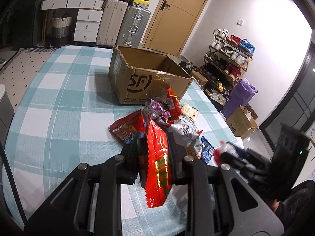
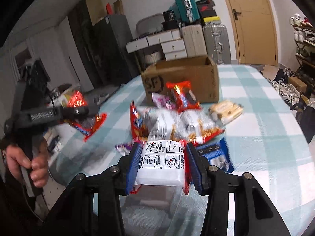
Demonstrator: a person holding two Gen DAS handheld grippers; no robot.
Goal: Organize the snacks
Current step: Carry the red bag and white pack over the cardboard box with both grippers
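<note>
My left gripper (image 1: 155, 147) is shut on a shiny red snack packet (image 1: 158, 163), held above the checked tablecloth. My right gripper (image 2: 163, 153) is shut on a white snack packet (image 2: 162, 163) with printed instruction pictures and red edges. A pile of snack packets (image 1: 167, 116) lies on the table just in front of an open SF cardboard box (image 1: 141, 78). The pile (image 2: 177, 118) and the box (image 2: 183, 80) also show in the right wrist view, blurred. The left gripper shows at the left of the right wrist view (image 2: 78, 108) with its red packet.
The table (image 1: 59, 98) has a blue and white checked cloth. Its right edge drops off to a shoe rack (image 1: 228, 59), a purple bag (image 1: 240, 96) and boxes on the floor. Suitcases (image 1: 126, 25) and white drawers stand behind the table by a door.
</note>
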